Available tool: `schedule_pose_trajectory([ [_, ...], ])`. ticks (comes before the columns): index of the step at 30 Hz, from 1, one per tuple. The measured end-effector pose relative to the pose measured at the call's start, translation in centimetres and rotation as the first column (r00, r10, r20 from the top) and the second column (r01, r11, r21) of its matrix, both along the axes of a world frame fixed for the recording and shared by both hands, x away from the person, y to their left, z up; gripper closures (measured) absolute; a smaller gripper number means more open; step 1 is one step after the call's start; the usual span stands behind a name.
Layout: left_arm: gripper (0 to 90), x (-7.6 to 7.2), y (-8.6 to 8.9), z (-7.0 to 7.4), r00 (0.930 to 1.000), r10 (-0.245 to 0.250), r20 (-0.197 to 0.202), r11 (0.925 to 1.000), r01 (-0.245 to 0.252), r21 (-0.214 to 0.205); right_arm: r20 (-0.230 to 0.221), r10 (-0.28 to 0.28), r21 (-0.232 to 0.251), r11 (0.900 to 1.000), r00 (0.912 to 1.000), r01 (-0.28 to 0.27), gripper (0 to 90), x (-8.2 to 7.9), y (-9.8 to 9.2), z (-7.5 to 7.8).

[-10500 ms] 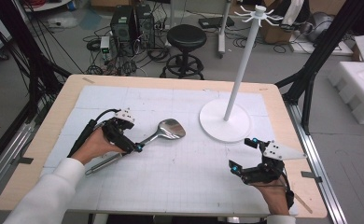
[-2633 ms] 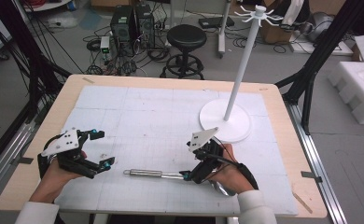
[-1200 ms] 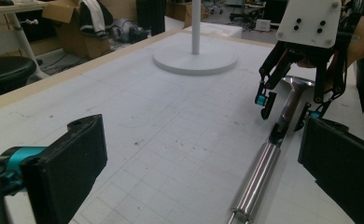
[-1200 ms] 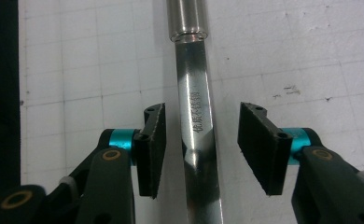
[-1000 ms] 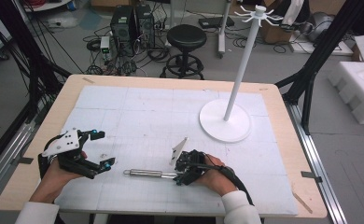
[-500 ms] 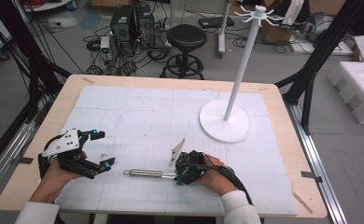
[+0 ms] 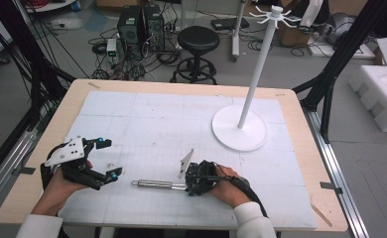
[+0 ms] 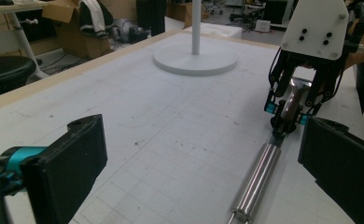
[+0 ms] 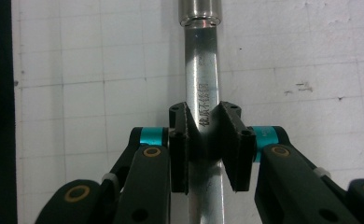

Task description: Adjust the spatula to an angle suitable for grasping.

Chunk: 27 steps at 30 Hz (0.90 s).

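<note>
A steel ladle (image 7: 154, 184) lies flat near the table's front edge, its round handle pointing left. My right gripper (image 7: 190, 184) is shut on its flat neck. The right gripper view shows both pads pressed against the engraved shaft (image 9: 201, 56), with the gripper (image 9: 207, 135) pointing along it. The bowl end is hidden under the hand. My left gripper (image 7: 109, 157) is at the front left, open and empty, a short way from the handle's tip. Between its wide jaws (image 8: 203, 163), the left gripper view shows the handle (image 8: 257, 177) and the right gripper (image 8: 287, 112).
A white hanger stand (image 7: 239, 128) with a tall pole and hooks on top stands at the back right of the white mat (image 7: 147, 124); its base (image 8: 195, 58) appears in the left gripper view. A stool and cables lie beyond the table.
The left gripper held the ladle ten seconds ago, then let go and moved to the front left. The right gripper crossed over and shut on the neck. Nothing has moved in the last second.
</note>
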<state>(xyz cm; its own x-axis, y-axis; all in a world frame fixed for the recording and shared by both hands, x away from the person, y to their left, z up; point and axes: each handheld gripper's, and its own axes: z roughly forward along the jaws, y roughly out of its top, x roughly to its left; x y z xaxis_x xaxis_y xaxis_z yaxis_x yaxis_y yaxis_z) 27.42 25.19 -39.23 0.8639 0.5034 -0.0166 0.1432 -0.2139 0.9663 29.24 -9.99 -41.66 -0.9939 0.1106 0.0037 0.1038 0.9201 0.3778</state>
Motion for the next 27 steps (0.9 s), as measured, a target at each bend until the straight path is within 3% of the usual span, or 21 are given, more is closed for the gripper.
schedule_pose_trajectory([
  [7,1.8,0.0,0.1,0.0,1.0,-0.001,-0.003,1.0,0.001,-0.003,-0.004,-0.027,0.024,0.9994,0.9996,0.027,74.9,0.4,-0.5,0.4],
  [13,1.8,0.0,0.1,-0.1,1.0,-0.007,-0.006,1.0,0.007,0.001,0.007,-0.075,0.094,0.9928,0.9972,0.074,75.0,0.8,-1.7,1.7],
  [23,1.7,0.0,0.0,-0.2,0.9999,-0.009,-0.009,0.9999,0.009,0.011,0.007,-0.149,0.205,0.9679,0.9888,0.145,75.0,1.1,-3.3,3.3],
  [27,1.8,0.0,0.0,-0.2,0.9999,-0.009,-0.012,0.9999,0.009,0.013,0.01,-0.153,0.253,0.9565,0.9882,0.145,75.0,1.2,-3.8,3.8],
])
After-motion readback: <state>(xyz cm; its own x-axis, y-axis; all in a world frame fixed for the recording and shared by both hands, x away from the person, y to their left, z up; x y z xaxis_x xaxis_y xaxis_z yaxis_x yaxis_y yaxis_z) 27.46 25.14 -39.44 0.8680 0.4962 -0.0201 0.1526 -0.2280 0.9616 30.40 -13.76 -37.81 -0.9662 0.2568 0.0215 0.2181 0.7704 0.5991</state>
